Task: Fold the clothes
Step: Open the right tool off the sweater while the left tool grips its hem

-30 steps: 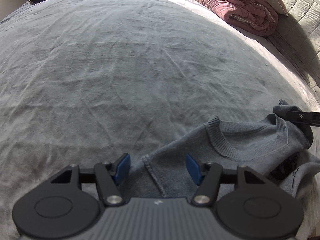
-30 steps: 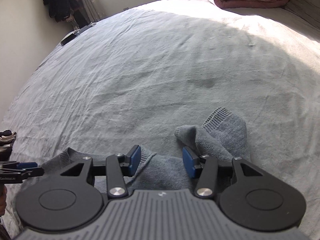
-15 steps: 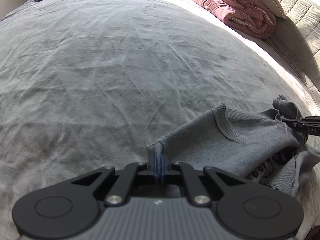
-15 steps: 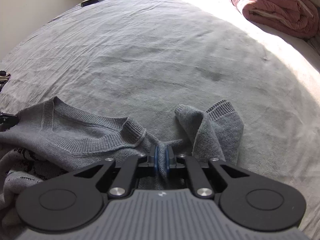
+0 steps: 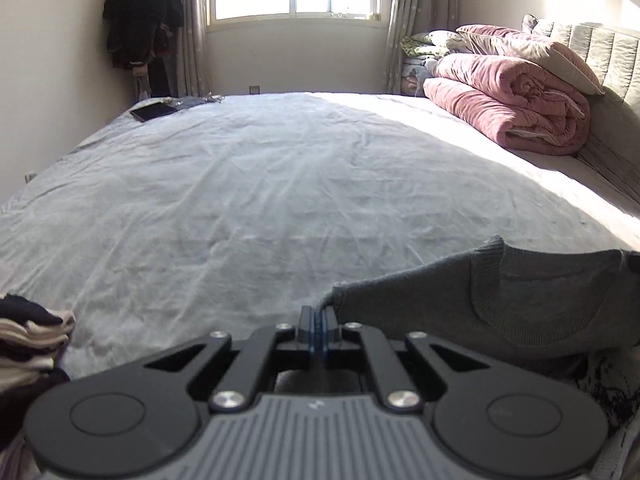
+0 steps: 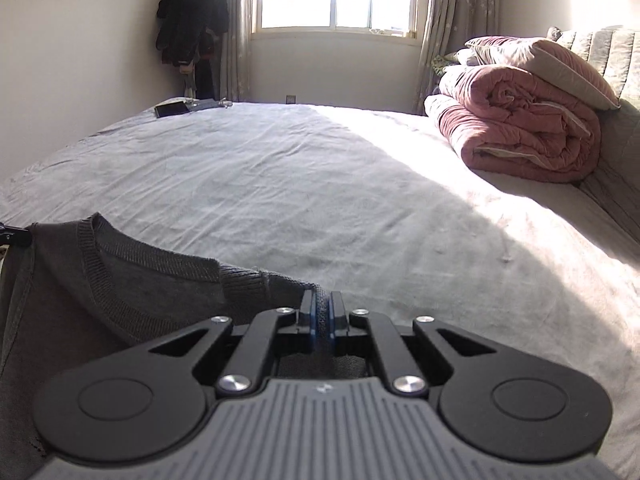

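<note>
A grey knit sweater (image 5: pixel 520 300) with a ribbed round collar hangs stretched between my two grippers above the bed. My left gripper (image 5: pixel 319 322) is shut on its left shoulder edge. My right gripper (image 6: pixel 321 320) is shut on its right shoulder, with the collar (image 6: pixel 132 256) and body spreading to the left in the right wrist view. The lower part of the sweater hangs below both cameras, out of sight. A dark patterned patch shows under it at the lower right of the left wrist view (image 5: pixel 608 392).
The bed's pale grey sheet (image 5: pixel 260 200) spreads ahead. A rolled pink quilt (image 5: pixel 516 108) and pillows lie by the headboard at right. A stack of folded clothes (image 5: pixel 28 344) sits at left. A dark flat device (image 5: pixel 154 112) lies at the far corner. Coats (image 6: pixel 192 16) hang by the window.
Both grippers closed on the sweater's shoulders and lifted it off the bed. The cameras now tilt up to show the room, and the sweater hangs taut between them.
</note>
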{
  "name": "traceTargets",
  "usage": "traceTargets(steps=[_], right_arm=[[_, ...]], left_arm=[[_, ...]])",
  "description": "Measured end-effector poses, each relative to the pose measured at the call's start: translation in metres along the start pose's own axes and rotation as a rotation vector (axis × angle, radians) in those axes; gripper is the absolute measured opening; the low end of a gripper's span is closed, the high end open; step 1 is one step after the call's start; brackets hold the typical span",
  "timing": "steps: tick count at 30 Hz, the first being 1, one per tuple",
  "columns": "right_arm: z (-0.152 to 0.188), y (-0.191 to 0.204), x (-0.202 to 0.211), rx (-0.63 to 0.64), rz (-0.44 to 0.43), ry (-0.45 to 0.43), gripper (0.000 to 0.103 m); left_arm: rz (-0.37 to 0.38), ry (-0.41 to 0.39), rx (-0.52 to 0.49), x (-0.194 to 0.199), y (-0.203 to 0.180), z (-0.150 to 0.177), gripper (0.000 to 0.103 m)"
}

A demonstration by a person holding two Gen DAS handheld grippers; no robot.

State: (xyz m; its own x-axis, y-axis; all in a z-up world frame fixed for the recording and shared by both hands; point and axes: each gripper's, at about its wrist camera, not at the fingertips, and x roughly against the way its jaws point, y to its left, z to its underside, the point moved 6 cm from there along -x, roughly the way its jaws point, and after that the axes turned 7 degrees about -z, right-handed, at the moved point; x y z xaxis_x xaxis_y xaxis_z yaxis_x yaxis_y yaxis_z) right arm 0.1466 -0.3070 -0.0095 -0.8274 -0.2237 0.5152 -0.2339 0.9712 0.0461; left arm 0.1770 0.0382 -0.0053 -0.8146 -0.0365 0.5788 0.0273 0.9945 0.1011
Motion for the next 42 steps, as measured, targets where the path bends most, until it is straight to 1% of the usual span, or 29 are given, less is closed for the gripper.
traceTargets(steps=[5,8,11,14,17,21,24,27,28,29,30,31,32,33,34,35,36,37,38,40,42], right_arm=[[-0.029,-0.001,-0.020,-0.004,0.046,-0.057,0.006],[-0.042,-0.008,-0.037,-0.012,0.078,-0.073,0.006],[-0.049,-0.014,-0.058,-0.014,0.115,-0.075,0.006],[-0.050,-0.022,-0.081,-0.033,0.150,-0.065,0.006],[-0.044,-0.031,-0.104,-0.046,0.168,-0.042,0.006],[-0.033,-0.038,-0.133,-0.043,0.181,0.003,0.006],[-0.023,-0.041,-0.148,-0.056,0.180,0.029,0.006],[-0.018,-0.039,-0.157,-0.069,0.169,0.054,0.010],[-0.018,-0.039,-0.156,-0.071,0.166,0.063,0.012],[-0.017,-0.038,-0.156,-0.073,0.164,0.072,0.015],[-0.017,-0.037,-0.155,-0.074,0.162,0.081,0.015],[-0.017,-0.036,-0.155,-0.076,0.159,0.090,0.016],[-0.017,-0.035,-0.155,-0.078,0.157,0.098,0.016],[-0.017,-0.035,-0.153,-0.079,0.154,0.104,0.016],[-0.019,-0.035,-0.149,-0.079,0.151,0.104,0.018],[-0.020,-0.036,-0.145,-0.082,0.148,0.102,0.026],[-0.023,-0.038,-0.140,-0.087,0.147,0.098,0.034],[-0.025,-0.041,-0.134,-0.089,0.146,0.094,0.051],[-0.026,-0.044,-0.129,-0.085,0.145,0.091,0.054],[-0.028,-0.051,-0.117,-0.079,0.146,0.090,0.054],[-0.025,-0.061,-0.106,-0.069,0.155,0.106,0.054]], left_arm=[[-0.047,-0.054,-0.023,-0.021,0.003,-0.044,0.003],[-0.076,-0.070,-0.033,-0.040,-0.002,-0.062,0.003],[-0.085,-0.067,-0.028,-0.063,-0.008,-0.074,0.003],[-0.099,-0.061,-0.034,-0.091,-0.017,-0.081,0.003],[-0.108,-0.041,-0.037,-0.118,-0.026,-0.079,0.003],[-0.109,0.011,-0.032,-0.153,-0.034,-0.064,0.003],[-0.104,0.048,-0.030,-0.171,-0.039,-0.051,0.004],[-0.090,0.084,-0.017,-0.182,-0.040,-0.040,0.005],[-0.083,0.094,-0.007,-0.183,-0.040,-0.037,0.010],[-0.081,0.100,0.000,-0.183,-0.039,-0.036,0.010],[-0.079,0.105,0.007,-0.182,-0.038,-0.035,0.011],[-0.078,0.112,0.011,-0.180,-0.036,-0.035,0.018],[-0.078,0.120,0.014,-0.178,-0.034,-0.035,0.023],[-0.076,0.127,0.021,-0.175,-0.030,-0.035,0.032],[-0.075,0.135,0.028,-0.173,-0.027,-0.034,0.036],[-0.073,0.150,0.040,-0.170,-0.022,-0.032,0.037],[-0.070,0.165,0.053,-0.166,-0.016,-0.030,0.041],[-0.068,0.181,0.066,-0.162,-0.011,-0.028,0.048],[-0.065,0.197,0.079,-0.159,-0.005,-0.026,0.051],[-0.059,0.231,0.111,-0.152,0.007,-0.019,0.053],[-0.069,0.267,0.138,-0.148,0.020,-0.010,0.055]])
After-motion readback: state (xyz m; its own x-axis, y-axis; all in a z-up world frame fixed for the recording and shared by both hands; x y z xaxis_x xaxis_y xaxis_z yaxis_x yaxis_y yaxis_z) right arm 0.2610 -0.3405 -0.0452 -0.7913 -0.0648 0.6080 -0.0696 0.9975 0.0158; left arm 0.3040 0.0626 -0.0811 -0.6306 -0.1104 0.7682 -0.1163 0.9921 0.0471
